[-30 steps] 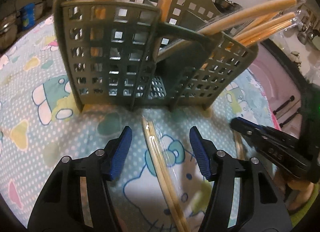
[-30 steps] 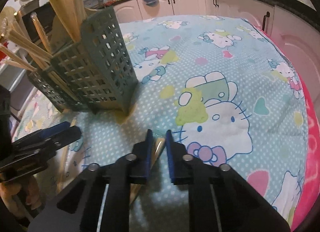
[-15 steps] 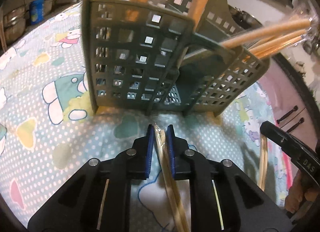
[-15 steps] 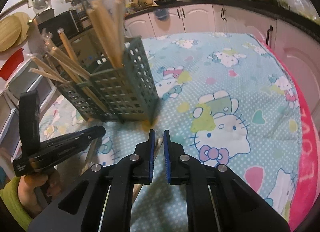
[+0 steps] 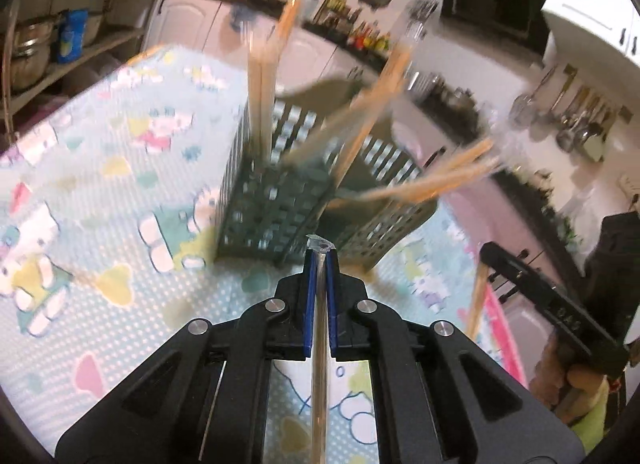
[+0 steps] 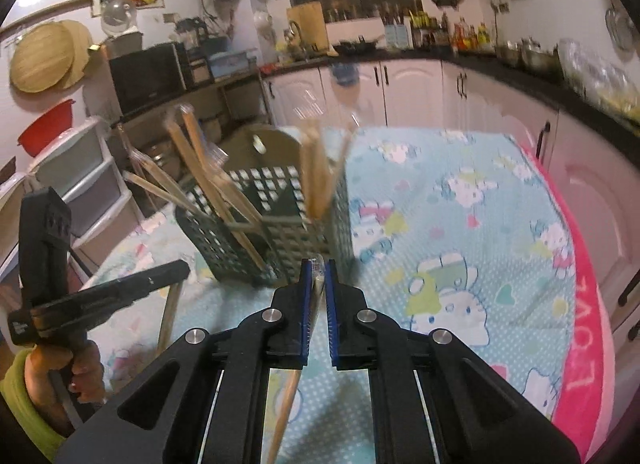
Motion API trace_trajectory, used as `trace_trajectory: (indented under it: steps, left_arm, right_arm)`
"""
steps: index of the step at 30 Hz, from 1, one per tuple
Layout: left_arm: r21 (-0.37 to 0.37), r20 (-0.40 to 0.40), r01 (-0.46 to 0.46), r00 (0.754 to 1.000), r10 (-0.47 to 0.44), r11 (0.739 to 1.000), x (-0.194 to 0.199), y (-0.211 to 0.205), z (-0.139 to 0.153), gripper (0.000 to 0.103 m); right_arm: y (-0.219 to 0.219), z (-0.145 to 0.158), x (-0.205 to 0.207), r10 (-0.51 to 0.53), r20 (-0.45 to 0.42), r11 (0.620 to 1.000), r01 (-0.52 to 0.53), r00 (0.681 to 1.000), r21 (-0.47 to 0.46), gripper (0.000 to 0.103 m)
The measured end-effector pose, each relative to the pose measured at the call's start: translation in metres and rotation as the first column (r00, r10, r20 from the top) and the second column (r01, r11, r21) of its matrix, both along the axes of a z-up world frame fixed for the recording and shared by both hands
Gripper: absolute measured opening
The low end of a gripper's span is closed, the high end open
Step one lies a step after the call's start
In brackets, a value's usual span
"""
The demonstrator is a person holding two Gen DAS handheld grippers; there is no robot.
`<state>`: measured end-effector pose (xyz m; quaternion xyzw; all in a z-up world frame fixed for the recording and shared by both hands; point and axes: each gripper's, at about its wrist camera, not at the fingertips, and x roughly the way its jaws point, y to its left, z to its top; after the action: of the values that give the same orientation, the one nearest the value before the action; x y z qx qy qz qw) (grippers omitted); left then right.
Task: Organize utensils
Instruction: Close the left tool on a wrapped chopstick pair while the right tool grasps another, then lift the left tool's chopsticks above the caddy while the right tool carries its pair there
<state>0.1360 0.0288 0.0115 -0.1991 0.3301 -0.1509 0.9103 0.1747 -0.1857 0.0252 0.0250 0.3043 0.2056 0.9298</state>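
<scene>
Having risen off the cartoon-print blue surface (image 5: 100,304), both claws are now clenching plastic-wrapped wooden chopstick pairs, left claw (image 5: 319,260) and right claw (image 6: 316,270) carrying them toward the grey-green perforated plastic utensil caddy (image 6: 280,224), seemingly for insertion.

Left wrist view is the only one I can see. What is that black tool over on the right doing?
Observer: That is the right gripper. Its own camera shows it shut on a pair of wrapped chopsticks.
Visitor: And how does my tool look from over there?
Observer: The left gripper is seen side-on, with a second pair hanging from it down toward the tablecloth. I cannot tell if it touches.
Visitor: Is there anything behind me that I miss?
Observer: A red basin sits on top of the plastic drawers beyond the table.
</scene>
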Motion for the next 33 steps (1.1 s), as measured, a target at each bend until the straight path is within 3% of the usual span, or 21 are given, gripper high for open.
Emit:
trace_trajectory:
  steps: [5,13,33]
  left_arm:
    - [-0.011,0.075,-0.005,0.997,0.005,1.0,-0.014,0.013,0.031,0.001]
    - [-0.01,0.169,-0.017,0.985,0.019,1.0,-0.017,-0.005,0.066,0.001]
    - [-0.041,0.369,-0.128,0.92,0.134,0.991,-0.011,0.017,0.149,0.001]
  right_arm:
    - [0.009,0.023,-0.011,0.02,0.054,1.0,-0.02,0.998,0.007,0.006]
    - [0.023,0.056,-0.026,0.037,0.154,0.999,-0.037,0.987,-0.001,0.006]
    - [0.046,0.113,-0.037,0.092,0.267,0.994,-0.104,0.959,0.031,0.006]
